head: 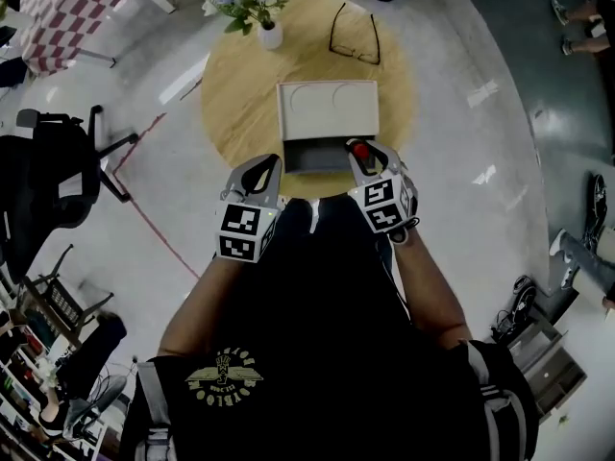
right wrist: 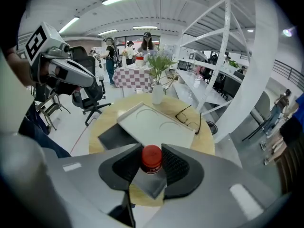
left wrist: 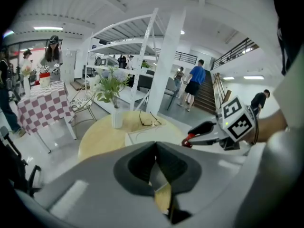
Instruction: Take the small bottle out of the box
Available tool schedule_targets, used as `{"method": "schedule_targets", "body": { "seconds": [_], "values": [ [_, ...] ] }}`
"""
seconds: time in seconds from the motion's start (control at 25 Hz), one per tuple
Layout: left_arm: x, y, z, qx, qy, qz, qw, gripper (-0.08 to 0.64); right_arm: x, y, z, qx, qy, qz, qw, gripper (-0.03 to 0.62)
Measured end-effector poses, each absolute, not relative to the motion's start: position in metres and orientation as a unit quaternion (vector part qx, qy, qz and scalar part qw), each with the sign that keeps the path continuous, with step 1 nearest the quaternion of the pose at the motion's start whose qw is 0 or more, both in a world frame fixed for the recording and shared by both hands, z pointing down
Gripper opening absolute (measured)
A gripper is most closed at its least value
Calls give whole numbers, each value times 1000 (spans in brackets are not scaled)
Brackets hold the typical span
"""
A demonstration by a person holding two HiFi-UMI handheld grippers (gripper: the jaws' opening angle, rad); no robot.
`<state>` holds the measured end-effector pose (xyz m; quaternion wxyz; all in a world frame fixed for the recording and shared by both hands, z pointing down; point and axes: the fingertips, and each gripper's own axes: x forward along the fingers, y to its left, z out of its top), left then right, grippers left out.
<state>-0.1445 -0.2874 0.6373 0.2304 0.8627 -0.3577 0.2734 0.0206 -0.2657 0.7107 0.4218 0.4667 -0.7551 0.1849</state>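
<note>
The right claw (right wrist: 152,169) is clamped on the small bottle (right wrist: 152,156), its ribbed pads pressing on either side just below the red cap. The left claw (left wrist: 156,148) is closed with nothing between its pads. In the head view the bottle sits at the 3 o'clock end of the open grey box (head: 309,157), whose white lid (head: 327,111) lies folded back flat toward 12 o'clock on the round wooden bench (head: 235,94). The bottle stands roughly upright, with its long axis running top to bottom and the cap facing the claw's camera. In the right gripper view the box tray lies toward 10 o'clock from the bottle, and bare wood shows beneath the claw. So the bottle looks raised near the box's corner, though I cannot tell whether its base has cleared the wall. The right hand alone has it; the left claw hovers at the box's opposite, 9 o'clock end, apart from the bottle. The coming move probably turns on carrying the bottle away toward 3 o'clock, where the bench is bare, while keeping it upright.
</note>
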Motion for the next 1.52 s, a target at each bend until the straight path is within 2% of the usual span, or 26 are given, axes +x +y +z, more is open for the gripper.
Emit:
{"method": "schedule_targets", "body": {
  "seconds": [0.44, 0.72, 0.96, 1.32, 1.52],
  "values": [
    [-108, -318, 584, 893, -347, 197, 205, 0, 21, -258, 632, 436, -767, 168, 440, 141],
    [-84, -324, 561, 895, -357, 192, 185, 0, 42, -250, 600, 412, -784, 155, 439, 141],
    [-72, -324, 555, 872, -399, 216, 183, 0, 77, -254, 597, 394, -802, 144, 425, 141],
    [0, -302, 544, 857, -436, 227, 157, 0, 144, -258, 600, 346, -833, 110, 417, 141],
    [8, -285, 556, 826, -483, 231, 176, 0, 165, -260, 614, 300, -850, 93, 422, 141]
  ]
}}
